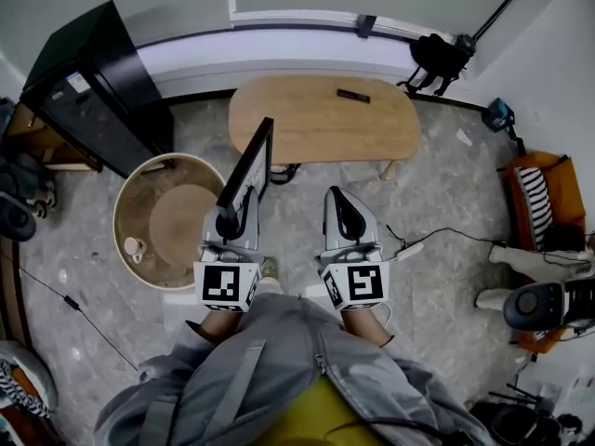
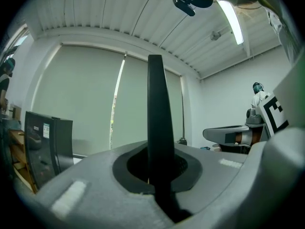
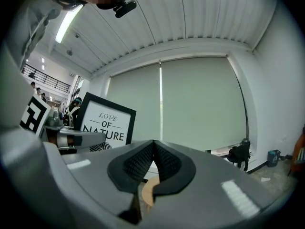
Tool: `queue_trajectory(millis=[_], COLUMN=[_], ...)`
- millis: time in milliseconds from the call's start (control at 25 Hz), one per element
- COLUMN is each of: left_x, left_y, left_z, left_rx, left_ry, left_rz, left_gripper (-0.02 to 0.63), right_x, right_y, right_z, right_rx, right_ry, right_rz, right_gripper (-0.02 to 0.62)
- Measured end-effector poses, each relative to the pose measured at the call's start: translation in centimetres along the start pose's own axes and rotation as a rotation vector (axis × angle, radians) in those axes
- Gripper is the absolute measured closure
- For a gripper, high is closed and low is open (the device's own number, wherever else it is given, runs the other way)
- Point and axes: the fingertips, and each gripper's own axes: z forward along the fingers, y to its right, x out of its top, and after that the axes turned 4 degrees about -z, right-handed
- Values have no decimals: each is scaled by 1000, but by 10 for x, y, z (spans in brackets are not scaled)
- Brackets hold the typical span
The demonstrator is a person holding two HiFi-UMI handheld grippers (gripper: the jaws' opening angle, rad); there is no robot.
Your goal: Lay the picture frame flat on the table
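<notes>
The picture frame (image 1: 247, 164) is black-edged and stands upright in the air, just in front of the oval wooden table (image 1: 316, 124). My left gripper (image 1: 231, 219) is shut on the frame's lower edge. In the left gripper view the frame (image 2: 157, 113) rises as a thin black bar out of the closed jaws of my left gripper (image 2: 155, 178). The right gripper view shows the frame's face (image 3: 106, 123), with white print and lettering, to the left. My right gripper (image 1: 346, 204) hangs beside the left one, shut and empty, and its pads (image 3: 143, 161) meet in its own view.
A small dark remote (image 1: 353, 96) lies on the oval table. A round wooden side table (image 1: 172, 221) with a cup (image 1: 133, 247) stands at the left, and a black cabinet (image 1: 98, 91) behind it. A power strip and cable (image 1: 409, 247) lie on the floor at the right, near an orange chair (image 1: 539, 203).
</notes>
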Motion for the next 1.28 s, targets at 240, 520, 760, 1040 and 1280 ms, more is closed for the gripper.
queue_trajectory(millis=[240, 520, 760, 1040, 1280], left_x=[-11, -24, -21, -24, -26], left_y=[-26, -48, -66, -87, -98], left_z=[42, 63, 104, 173, 267], left_rx=[-31, -43, -34, -45, -34], left_ry=[-14, -73, -33, -19, -35], left_rz=[-4, -32, -29, -22, -32], left_gripper=[597, 597, 597, 597, 596], right_x=[-10, -17, -25, -29, -42], right_y=[2, 2, 24, 55, 101], right_z=[47, 85, 126, 202, 284], right_rx=[-2, 5, 5, 42, 109], right_ry=[3, -13, -10, 9, -16], right_rz=[-2, 11, 19, 4, 7], right_gripper=[600, 600, 600, 600, 600])
